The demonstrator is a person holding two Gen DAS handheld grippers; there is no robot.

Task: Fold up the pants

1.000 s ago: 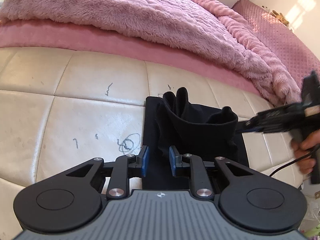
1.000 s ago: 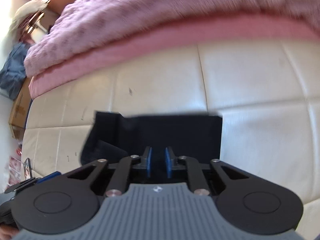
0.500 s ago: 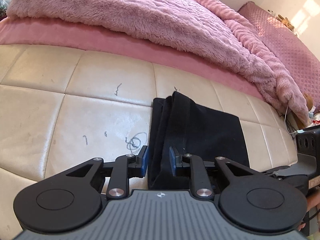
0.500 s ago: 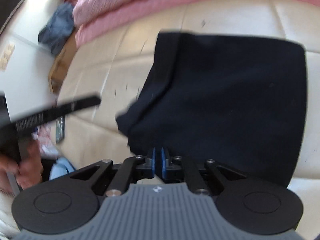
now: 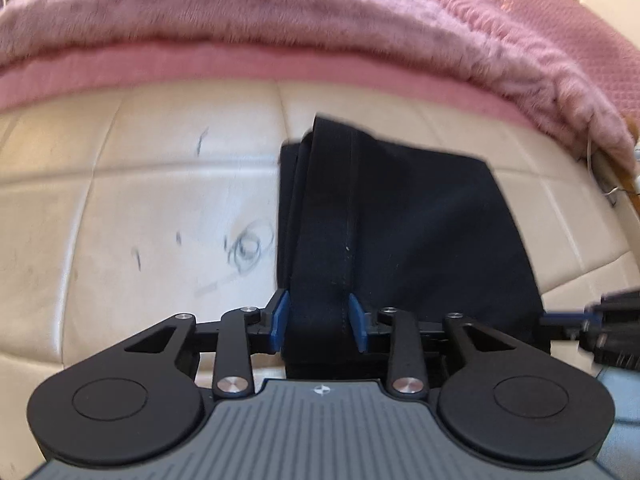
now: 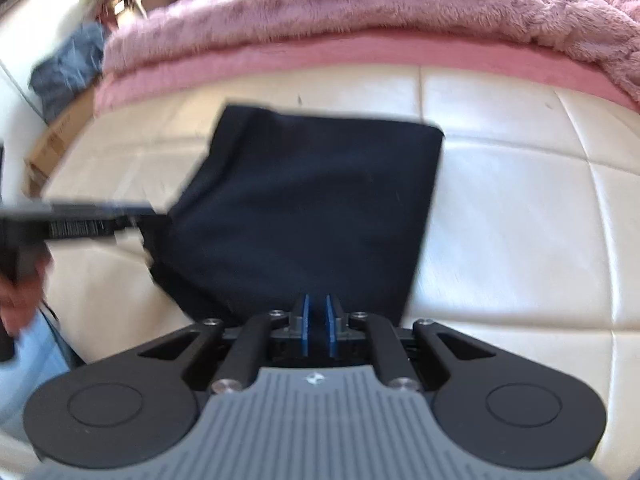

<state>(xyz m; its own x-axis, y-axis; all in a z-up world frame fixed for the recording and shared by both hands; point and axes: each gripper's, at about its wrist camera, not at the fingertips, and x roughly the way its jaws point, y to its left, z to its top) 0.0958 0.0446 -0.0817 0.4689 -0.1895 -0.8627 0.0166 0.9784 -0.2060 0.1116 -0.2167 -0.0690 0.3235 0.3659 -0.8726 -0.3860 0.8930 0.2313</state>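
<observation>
The black pants (image 5: 404, 224) lie folded into a flat rectangle on the cream quilted bed end (image 5: 140, 184); they also show in the right wrist view (image 6: 312, 204). My left gripper (image 5: 319, 318) is open, its blue pads astride the near left folded edge and its seam. My right gripper (image 6: 316, 326) is nearly shut with nothing between the pads, at the near edge of the pants. The left gripper appears blurred at the left of the right wrist view (image 6: 80, 220).
A fluffy pink blanket (image 5: 320, 20) on a pink sheet runs along the far side. Pen scribbles (image 5: 248, 244) mark the cream surface left of the pants. A cardboard box (image 6: 56, 140) and blue clothing (image 6: 68, 72) lie at the far left.
The raised bunch of pants has been laid flat into a rectangle. My left gripper's jaws have widened around the folded edge. My right gripper has closed up and let go of the cloth.
</observation>
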